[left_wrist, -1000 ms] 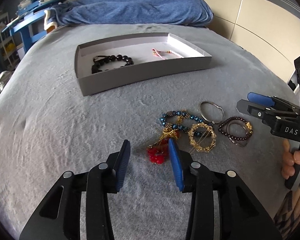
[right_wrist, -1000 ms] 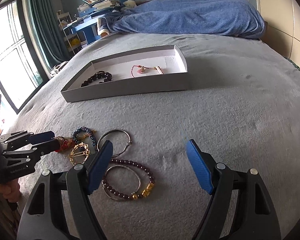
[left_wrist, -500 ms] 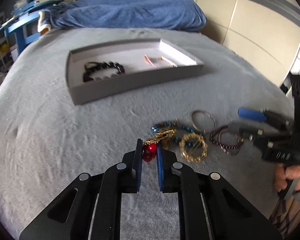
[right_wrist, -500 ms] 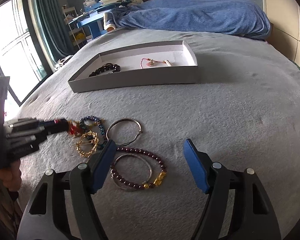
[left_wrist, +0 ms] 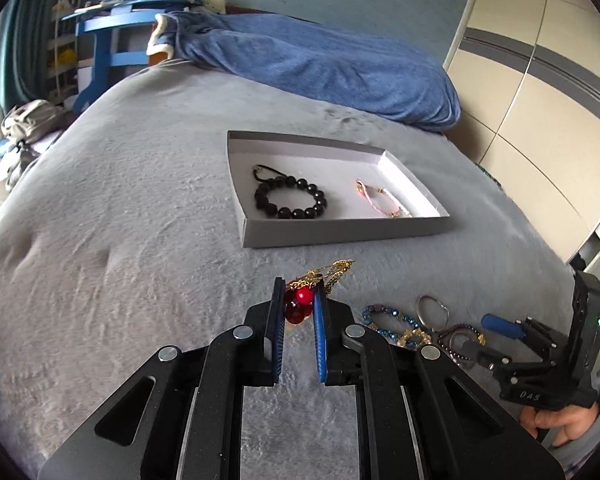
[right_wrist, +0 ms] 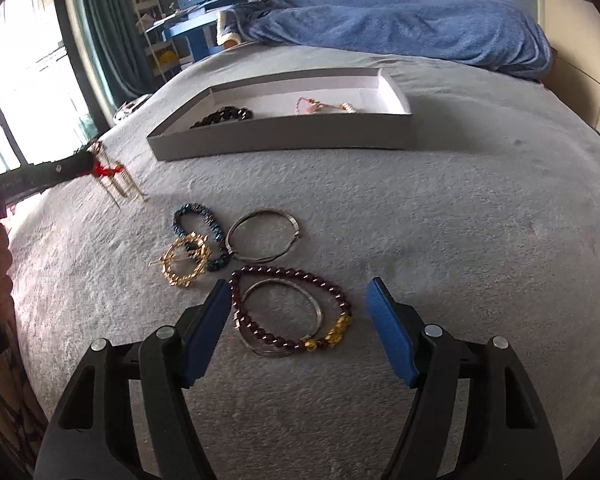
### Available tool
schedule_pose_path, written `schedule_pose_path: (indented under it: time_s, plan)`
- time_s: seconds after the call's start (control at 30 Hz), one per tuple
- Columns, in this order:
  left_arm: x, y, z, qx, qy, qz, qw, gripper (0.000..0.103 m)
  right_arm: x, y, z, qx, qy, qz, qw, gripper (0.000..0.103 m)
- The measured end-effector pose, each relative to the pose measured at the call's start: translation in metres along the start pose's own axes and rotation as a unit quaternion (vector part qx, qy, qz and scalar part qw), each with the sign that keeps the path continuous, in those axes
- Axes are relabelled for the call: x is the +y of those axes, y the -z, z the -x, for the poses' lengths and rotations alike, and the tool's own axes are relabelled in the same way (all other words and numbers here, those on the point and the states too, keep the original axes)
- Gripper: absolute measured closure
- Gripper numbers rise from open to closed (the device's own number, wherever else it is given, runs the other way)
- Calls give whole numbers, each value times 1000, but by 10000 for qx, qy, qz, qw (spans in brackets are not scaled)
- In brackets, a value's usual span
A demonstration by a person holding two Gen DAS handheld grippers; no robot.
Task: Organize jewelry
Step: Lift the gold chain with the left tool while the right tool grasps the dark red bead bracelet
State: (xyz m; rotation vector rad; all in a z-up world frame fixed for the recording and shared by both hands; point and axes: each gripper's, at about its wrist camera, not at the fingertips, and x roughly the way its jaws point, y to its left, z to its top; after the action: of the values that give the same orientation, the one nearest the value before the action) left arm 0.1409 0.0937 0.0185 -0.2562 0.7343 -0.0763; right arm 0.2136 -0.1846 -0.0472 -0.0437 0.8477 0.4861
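The left gripper (left_wrist: 298, 300) is clamping a red-beaded ornament with dangling gold chains (left_wrist: 300, 298) between its blue pads, holding it clear of the grey plush bedspread (left_wrist: 120, 240). From the right wrist view, the gold chains are hanging below the left gripper's tip, off the fabric, near the front left corner of the shallow grey cardboard tray (right_wrist: 284, 138).

Inside that tray, a black round-bead bracelet (left_wrist: 290, 198) is lying toward the left and a thin pink cord bracelet with gold fittings (left_wrist: 382, 200) is lying toward the right, well apart from each other.

The right gripper (right_wrist: 298, 328) is standing wide open, its 2 blue pads straddling a dark purple bead bracelet with gold charm beads (right_wrist: 296, 308) that is lying around a thin silver bangle (right_wrist: 284, 312). Whether the pads are touching the bedspread is unclear.

Beyond them, 3 more pieces are lying on the bedspread: a gold ring-shaped brooch with a pin (right_wrist: 186, 260) overlapping a blue faceted-bead bracelet (right_wrist: 200, 228), and a plain silver hoop bangle (right_wrist: 264, 234) just beside them. A rumpled blue blanket (right_wrist: 400, 20) is lying at the far end of the bed.
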Motion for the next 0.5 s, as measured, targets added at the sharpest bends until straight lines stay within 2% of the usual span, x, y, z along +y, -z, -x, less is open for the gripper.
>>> schedule_pose_path:
  time_s: [0.07, 0.2, 0.37, 0.5]
  plan:
    - [-1, 0, -1, 3, -6, -23, 10000, 89, -6, -1, 1, -18, 65, -123, 9999, 45]
    - [-2, 0, -1, 8, -1, -86, 10000, 89, -19, 0, -3, 141, 246, -316, 9991, 74]
    - [-4, 1, -3, 16, 4, -138, 9999, 89, -17, 3, -10, 298, 291, -212, 9989, 88]
    - [-5, 2, -4, 29, -3, -155, 9999, 89, -10, 5, -13, 401, 360, -36, 9985, 89]
